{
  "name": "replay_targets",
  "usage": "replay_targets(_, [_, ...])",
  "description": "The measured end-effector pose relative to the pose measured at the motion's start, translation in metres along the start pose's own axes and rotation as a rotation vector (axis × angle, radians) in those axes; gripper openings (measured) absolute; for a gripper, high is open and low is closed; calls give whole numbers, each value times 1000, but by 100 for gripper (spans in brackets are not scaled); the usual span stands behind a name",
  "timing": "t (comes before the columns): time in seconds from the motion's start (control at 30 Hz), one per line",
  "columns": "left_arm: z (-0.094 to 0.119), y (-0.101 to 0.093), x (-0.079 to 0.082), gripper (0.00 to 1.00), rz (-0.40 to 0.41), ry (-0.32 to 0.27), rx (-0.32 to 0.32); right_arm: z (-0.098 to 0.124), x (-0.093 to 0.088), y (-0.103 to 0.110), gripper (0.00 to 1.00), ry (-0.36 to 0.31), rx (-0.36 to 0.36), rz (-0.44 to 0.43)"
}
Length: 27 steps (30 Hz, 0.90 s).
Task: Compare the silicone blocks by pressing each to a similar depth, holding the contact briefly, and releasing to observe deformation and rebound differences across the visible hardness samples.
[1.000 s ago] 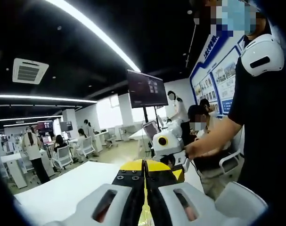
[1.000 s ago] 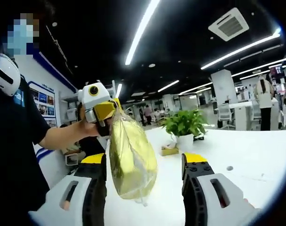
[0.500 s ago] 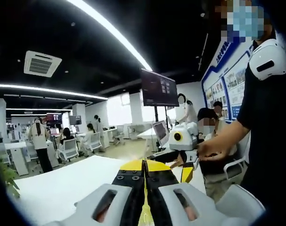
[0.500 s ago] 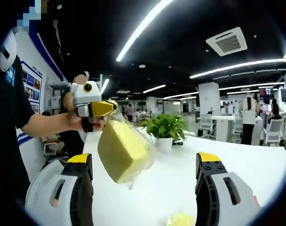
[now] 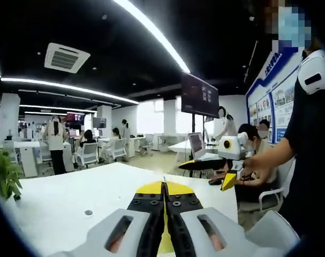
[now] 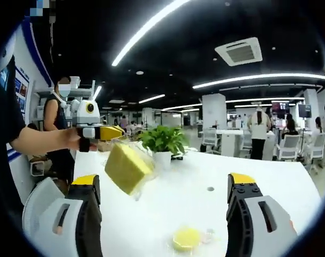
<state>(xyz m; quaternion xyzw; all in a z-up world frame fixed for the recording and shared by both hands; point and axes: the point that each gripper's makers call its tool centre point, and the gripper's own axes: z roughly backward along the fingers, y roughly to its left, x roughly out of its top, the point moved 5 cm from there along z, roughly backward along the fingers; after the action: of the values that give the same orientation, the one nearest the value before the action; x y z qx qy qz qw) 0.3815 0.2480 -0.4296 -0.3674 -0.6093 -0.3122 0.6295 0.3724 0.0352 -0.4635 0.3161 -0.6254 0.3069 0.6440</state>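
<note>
A yellow silicone block (image 6: 127, 167) in a clear plastic bag hangs tilted above the white table (image 6: 269, 176). My left gripper (image 6: 116, 132), held by a hand at the left of the right gripper view, is shut on the bag's top. In the left gripper view the left gripper (image 5: 163, 184) has its jaws pressed together on a thin strip of the bag (image 5: 164, 235). My right gripper (image 6: 163, 179) stands wide open with nothing between its jaws. A small round yellow block (image 6: 186, 238) lies on the table below it. The right gripper (image 5: 209, 171) also shows at the right, open.
A potted green plant (image 6: 162, 140) stands on the table behind the hanging block. A small round hole (image 6: 210, 188) marks the tabletop. People sit and stand at desks in the background, and a monitor on a stand (image 5: 199, 96) rises beyond the table.
Both views have swung. The bagged block hung straight down close to the right gripper; it now swings tilted and farther off to the left. The round yellow block on the table has come into view.
</note>
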Motion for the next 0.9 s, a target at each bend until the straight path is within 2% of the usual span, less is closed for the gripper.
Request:
replay_targets(0.07, [-1, 5, -16, 0, 16, 38, 19, 6, -1, -1, 91, 6, -11, -13])
replay_targets(0.13, [-2, 9, -28, 0, 40, 51, 32, 13, -4, -4, 90, 24, -22, -17])
replay_targets(0.23, [-2, 15, -49, 0, 113, 63, 53, 24, -5, -8, 90, 30, -46, -14])
replay_targets(0.27, [-2, 17, -58, 0, 141, 84, 63, 26, -6, -9, 90, 33, -53, -13])
replay_targets(0.3, [-3, 19, -64, 0, 132, 85, 71, 28, -7, -11, 90, 39, -60, -15])
replay_targets(0.37, [-3, 23, -82, 0, 197, 123, 100, 34, -9, -14, 89, 46, -74, -16])
replay_targets(0.57, [-5, 30, -124, 0, 275, 183, 120, 47, -8, -17, 86, 40, -99, -4])
replay_targets(0.73, [-1, 37, -145, 0, 357, 188, 131, 59, -8, -14, 86, 38, -110, -10])
replay_targets(0.8, [6, 45, -153, 0, 394, 187, 156, 63, -10, -13, 86, 48, -114, -16])
replay_targets(0.83, [8, 51, -148, 0, 451, 118, 163, 66, -11, -13, 86, 53, -115, -21])
replay_targets(0.9, [16, 64, -151, 0, 437, 126, 202, 72, -13, -13, 86, 60, -122, -22])
